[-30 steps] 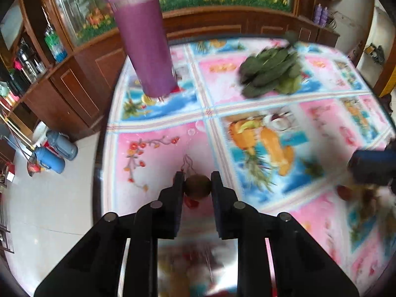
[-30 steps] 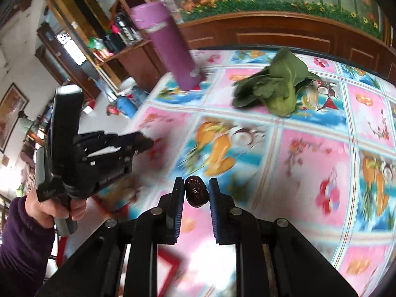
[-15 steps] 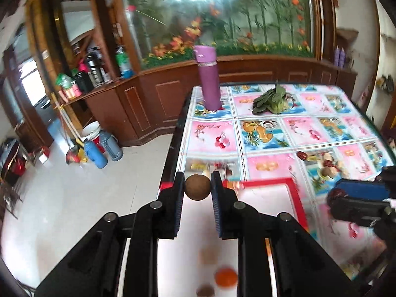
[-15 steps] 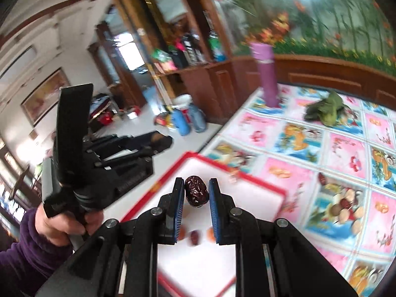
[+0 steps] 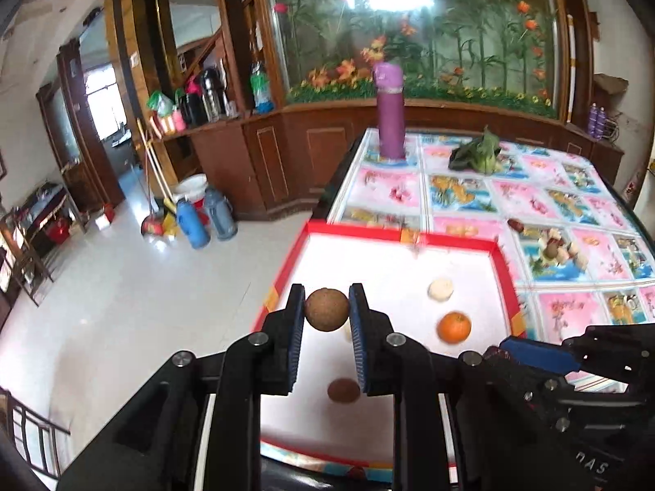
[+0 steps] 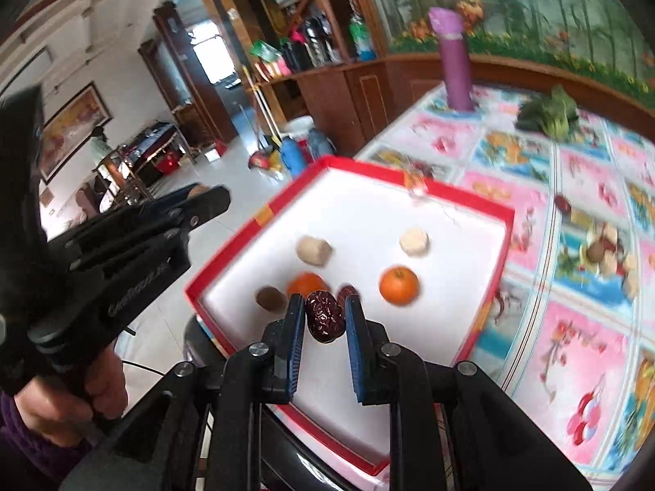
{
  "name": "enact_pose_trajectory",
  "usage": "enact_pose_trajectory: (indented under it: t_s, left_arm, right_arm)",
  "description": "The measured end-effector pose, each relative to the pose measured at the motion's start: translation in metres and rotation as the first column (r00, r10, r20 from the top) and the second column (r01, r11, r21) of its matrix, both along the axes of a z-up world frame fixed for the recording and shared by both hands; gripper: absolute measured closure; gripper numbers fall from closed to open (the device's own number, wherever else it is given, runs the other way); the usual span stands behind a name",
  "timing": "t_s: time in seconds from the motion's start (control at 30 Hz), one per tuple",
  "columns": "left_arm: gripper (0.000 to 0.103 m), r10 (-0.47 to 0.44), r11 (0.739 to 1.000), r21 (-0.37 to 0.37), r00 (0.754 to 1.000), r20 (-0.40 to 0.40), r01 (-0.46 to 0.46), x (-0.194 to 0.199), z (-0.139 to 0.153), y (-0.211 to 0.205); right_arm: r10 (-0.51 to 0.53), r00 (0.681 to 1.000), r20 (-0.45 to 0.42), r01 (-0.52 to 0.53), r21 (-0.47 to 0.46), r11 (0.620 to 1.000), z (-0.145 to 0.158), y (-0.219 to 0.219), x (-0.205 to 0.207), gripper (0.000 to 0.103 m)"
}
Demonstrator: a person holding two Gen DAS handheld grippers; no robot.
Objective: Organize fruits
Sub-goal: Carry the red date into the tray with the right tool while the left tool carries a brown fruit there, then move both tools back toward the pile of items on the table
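My left gripper [image 5: 326, 314] is shut on a round brown fruit [image 5: 326, 310], held above the near left part of a white tray with a red rim [image 5: 403, 236]. My right gripper [image 6: 325, 320] is shut on a wrinkled dark red date [image 6: 325, 321], held over the same tray [image 6: 417, 182]. In the tray lie an orange [image 6: 398, 285], a second orange [image 6: 305, 283], two pale fruits [image 6: 414, 241] [image 6: 313, 250], a brown fruit [image 6: 271, 298] and another date half hidden behind the right fingers. More loose fruits [image 5: 552, 245] sit on the tablecloth right of the tray.
A purple flask [image 5: 390, 122] and a bunch of green leaves [image 5: 477, 155] stand at the table's far end. The table's left edge drops to a tiled floor with blue bottles [image 5: 192, 221]. A hand in a purple sleeve [image 6: 61, 409] holds the left gripper.
Both grippers pulled back from over the tablecloth to above the red-rimmed tray, each still holding its fruit. The tray and its fruits have come into view.
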State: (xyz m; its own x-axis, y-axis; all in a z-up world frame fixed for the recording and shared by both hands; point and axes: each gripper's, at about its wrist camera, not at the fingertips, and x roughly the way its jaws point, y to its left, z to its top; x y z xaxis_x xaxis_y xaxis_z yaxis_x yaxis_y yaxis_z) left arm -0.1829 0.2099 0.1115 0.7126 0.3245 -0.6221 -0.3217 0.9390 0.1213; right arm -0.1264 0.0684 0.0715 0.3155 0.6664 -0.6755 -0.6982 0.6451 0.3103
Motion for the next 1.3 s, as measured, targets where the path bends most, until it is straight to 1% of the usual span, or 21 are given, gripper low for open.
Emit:
enact_pose_trajectory:
  t_s: [0.1, 0.23, 0.47, 0.53, 0.7, 0.8, 0.83, 0.87, 0.9, 0.93, 0.97, 1.0, 1.03, 1.1, 1.13, 1.17, 1.2, 1.23, 1.27, 1.3]
  left_arm:
    - [0.08, 0.023, 1.0, -0.012, 0.999, -0.036, -0.024, 0.002, -0.02, 0.001]
    - [0.08, 0.039, 0.999, -0.027, 0.996, -0.081, -0.041, 0.008, -0.04, 0.002]
    - [0.08, 0.051, 0.998, -0.032, 0.989, -0.138, -0.056, 0.013, -0.063, 0.001]
    - [0.08, 0.052, 0.997, -0.046, 0.985, -0.165, -0.06, 0.016, -0.071, 0.002]
    - [0.079, 0.064, 0.996, -0.054, 0.974, -0.218, -0.078, 0.022, -0.087, 0.002]
    - [0.079, 0.071, 0.996, -0.046, 0.972, -0.222, -0.083, 0.02, -0.09, 0.001]
    - [0.078, 0.073, 0.995, -0.043, 0.972, -0.225, -0.085, 0.02, -0.09, 0.001]
    - [0.077, 0.076, 0.995, -0.041, 0.97, -0.229, -0.088, 0.02, -0.09, 0.001]
    - [0.071, 0.084, 0.995, -0.036, 0.969, -0.234, -0.095, 0.02, -0.089, 0.002]
    - [0.062, 0.088, 0.995, -0.034, 0.967, -0.237, -0.099, 0.02, -0.088, 0.003]
    - [0.057, 0.09, 0.994, -0.033, 0.966, -0.242, -0.101, 0.018, -0.086, 0.004]
    - [0.05, 0.086, 0.995, -0.033, 0.968, -0.237, -0.097, 0.016, -0.082, 0.004]
    - [0.045, 0.081, 0.996, -0.028, 0.971, -0.225, -0.09, 0.014, -0.076, 0.004]
    - [0.039, 0.07, 0.997, 0.004, 0.98, -0.188, -0.071, 0.006, -0.056, 0.0]
    - [0.039, 0.062, 0.998, 0.014, 0.984, -0.17, -0.06, 0.005, -0.045, -0.002]
    - [0.039, 0.046, 0.999, 0.019, 0.989, -0.144, -0.044, 0.001, -0.031, -0.004]
    - [0.038, 0.022, 1.0, 0.017, 0.994, -0.11, -0.021, -0.005, -0.011, -0.007]
    - [0.033, 0.006, 1.0, 0.011, 0.997, -0.082, -0.005, -0.008, 0.005, -0.009]
    - [0.028, -0.018, 1.0, 0.0, 0.999, -0.028, 0.018, -0.016, 0.031, -0.012]
    - [0.017, -0.033, 0.999, -0.003, 0.999, 0.015, 0.033, -0.021, 0.049, -0.016]
  right_arm:
    - [-0.02, 1.0, 0.011, 0.021, -0.022, 1.0, -0.008, 0.0, 0.001, 0.085]
    - [-0.04, 0.999, -0.001, 0.04, -0.023, 0.999, -0.016, 0.002, 0.007, 0.085]
    - [-0.056, 0.998, -0.034, 0.054, -0.059, 0.997, -0.036, 0.008, 0.016, 0.085]
    - [-0.059, 0.997, -0.055, 0.055, -0.068, 0.996, -0.042, 0.008, 0.017, 0.085]
    - [-0.061, 0.995, -0.076, 0.054, -0.095, 0.994, -0.052, 0.009, 0.018, 0.084]
    - [-0.064, 0.994, -0.09, 0.054, -0.108, 0.993, -0.057, 0.008, 0.018, 0.083]
    - [-0.063, 0.994, -0.089, 0.053, -0.107, 0.993, -0.057, 0.008, 0.017, 0.083]
    - [-0.064, 0.993, -0.095, 0.054, -0.107, 0.993, -0.056, 0.006, 0.017, 0.08]
    - [-0.065, 0.992, -0.105, 0.054, -0.105, 0.993, -0.055, 0.005, 0.017, 0.072]
    - [-0.067, 0.991, -0.113, 0.056, -0.099, 0.993, -0.052, 0.002, 0.017, 0.068]
    - [-0.068, 0.991, -0.114, 0.058, -0.09, 0.994, -0.049, -0.002, 0.019, 0.063]
    - [-0.069, 0.992, -0.11, 0.061, -0.08, 0.995, -0.045, -0.006, 0.022, 0.063]
    - [-0.074, 0.992, -0.099, 0.067, -0.068, 0.995, -0.037, -0.013, 0.022, 0.063]
    - [-0.095, 0.993, -0.066, 0.093, -0.038, 0.995, -0.017, -0.033, 0.021, 0.063]
    - [-0.113, 0.993, -0.042, 0.113, -0.014, 0.994, -0.004, -0.046, 0.02, 0.063]
    - [-0.136, 0.991, -0.013, 0.136, 0.012, 0.991, 0.011, -0.062, 0.019, 0.063]
    - [-0.16, 0.987, 0.016, 0.16, 0.033, 0.987, 0.025, -0.077, 0.017, 0.06]
    - [-0.191, 0.98, 0.047, 0.188, 0.056, 0.981, 0.041, -0.095, 0.015, 0.058]
    - [-0.226, 0.971, 0.08, 0.22, 0.084, 0.972, 0.057, -0.115, 0.011, 0.054]
    - [-0.257, 0.961, 0.107, 0.245, 0.11, 0.963, 0.071, -0.132, 0.007, 0.051]
